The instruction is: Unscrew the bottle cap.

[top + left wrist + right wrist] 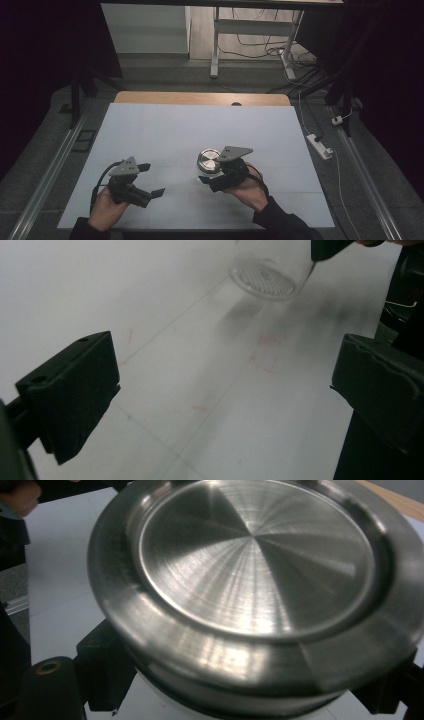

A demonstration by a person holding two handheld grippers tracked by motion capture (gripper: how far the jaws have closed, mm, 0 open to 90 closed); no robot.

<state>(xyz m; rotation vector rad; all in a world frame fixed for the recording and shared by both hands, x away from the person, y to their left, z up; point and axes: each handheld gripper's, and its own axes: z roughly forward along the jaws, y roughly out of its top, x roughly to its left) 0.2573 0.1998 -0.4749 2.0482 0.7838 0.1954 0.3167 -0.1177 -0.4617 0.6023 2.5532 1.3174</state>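
A clear glass jar with a brushed metal lid (207, 160) is held right of the mat's middle. My right gripper (209, 173) is shut on it, its black jaws standing on either side just under the lid (255, 555). In the left gripper view the jar's ribbed glass base (262, 277) shows at the top, seemingly a little above the mat, with a shadow beneath it. My left gripper (154, 179) is open near the front left of the mat and points toward the jar. Nothing lies between its jaws (225, 395).
A white mat (165, 130) covers the table, and a strip of bare wood (200, 98) shows along the far edge. Faint red marks (265, 357) are drawn on the mat. A power strip (320, 146) and cables lie on the floor at the right.
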